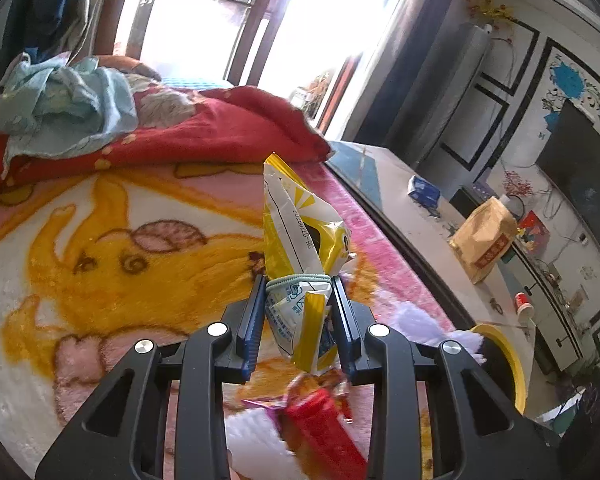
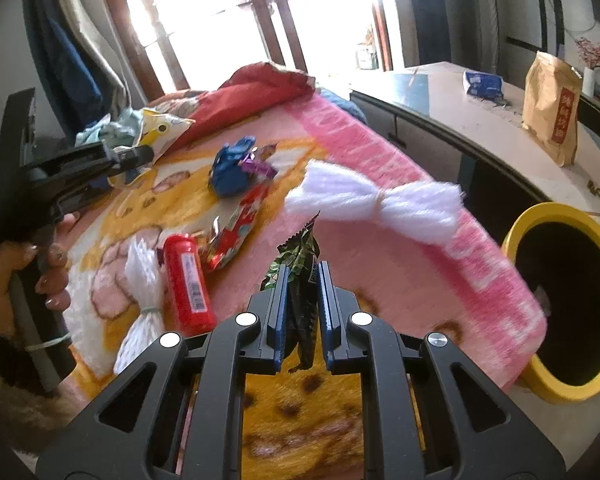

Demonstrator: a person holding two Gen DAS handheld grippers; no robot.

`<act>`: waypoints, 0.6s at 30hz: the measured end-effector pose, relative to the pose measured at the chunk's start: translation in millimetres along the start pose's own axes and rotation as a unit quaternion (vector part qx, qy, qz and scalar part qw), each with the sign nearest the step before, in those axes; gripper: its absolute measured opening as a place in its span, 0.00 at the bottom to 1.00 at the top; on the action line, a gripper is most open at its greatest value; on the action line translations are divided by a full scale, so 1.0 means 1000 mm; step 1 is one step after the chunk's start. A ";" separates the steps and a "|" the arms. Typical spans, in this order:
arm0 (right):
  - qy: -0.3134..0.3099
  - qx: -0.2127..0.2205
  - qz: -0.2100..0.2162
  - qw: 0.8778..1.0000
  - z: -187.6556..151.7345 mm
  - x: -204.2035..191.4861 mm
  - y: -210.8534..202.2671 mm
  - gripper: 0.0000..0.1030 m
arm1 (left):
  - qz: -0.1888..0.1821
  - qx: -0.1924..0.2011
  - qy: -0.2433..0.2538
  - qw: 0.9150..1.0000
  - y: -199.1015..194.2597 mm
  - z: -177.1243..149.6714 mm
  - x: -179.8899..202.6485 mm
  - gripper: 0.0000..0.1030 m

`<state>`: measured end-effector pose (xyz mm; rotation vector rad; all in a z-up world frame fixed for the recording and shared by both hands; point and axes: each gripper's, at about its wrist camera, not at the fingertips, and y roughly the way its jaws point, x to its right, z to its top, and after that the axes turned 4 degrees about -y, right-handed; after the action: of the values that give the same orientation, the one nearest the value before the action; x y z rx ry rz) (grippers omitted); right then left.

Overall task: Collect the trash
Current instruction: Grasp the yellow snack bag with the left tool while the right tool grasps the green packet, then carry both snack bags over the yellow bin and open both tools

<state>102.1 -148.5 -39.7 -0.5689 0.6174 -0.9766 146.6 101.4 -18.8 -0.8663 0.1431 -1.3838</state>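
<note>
Clamping a green wrapper [image 2: 300, 276], the right claw [image 2: 302, 312] sat nearer the yellow bin [image 2: 518, 232] to its right; the left claw [image 1: 298, 316] pinched a yellow wrapper [image 1: 296, 220].

Yellow-and-white wrapper [image 1: 296, 216], dark green wrapper [image 2: 300, 256], red bottle [image 2: 188, 280], crumpled blue wrapper [image 2: 232, 168], yellow-rimmed bin [image 2: 560, 300] that looks black inside, pink-orange cartoon-print blanket [image 2: 380, 168].

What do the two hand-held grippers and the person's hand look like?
Each hand-held gripper, left and right, has a black angular frame with cut-out openings, round silver bolts and two flat blue fingers. The hand has patterned painted nails, above a furry brownish cuff.
</note>
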 end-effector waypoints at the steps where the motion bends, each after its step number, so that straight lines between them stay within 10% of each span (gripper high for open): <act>1: 0.002 0.004 -0.003 1.000 0.001 0.002 -0.002 0.09 | -0.003 0.002 0.003 1.000 -0.002 0.000 0.004 0.29; 18: 0.053 0.049 -0.059 0.996 0.023 0.060 -0.031 0.09 | -0.060 -0.014 0.053 0.997 -0.001 -0.011 0.064 0.29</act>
<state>125.6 -211.3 -15.9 -0.4731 0.6331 -1.1476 154.8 38.9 -1.0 -0.8356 0.1937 -1.5443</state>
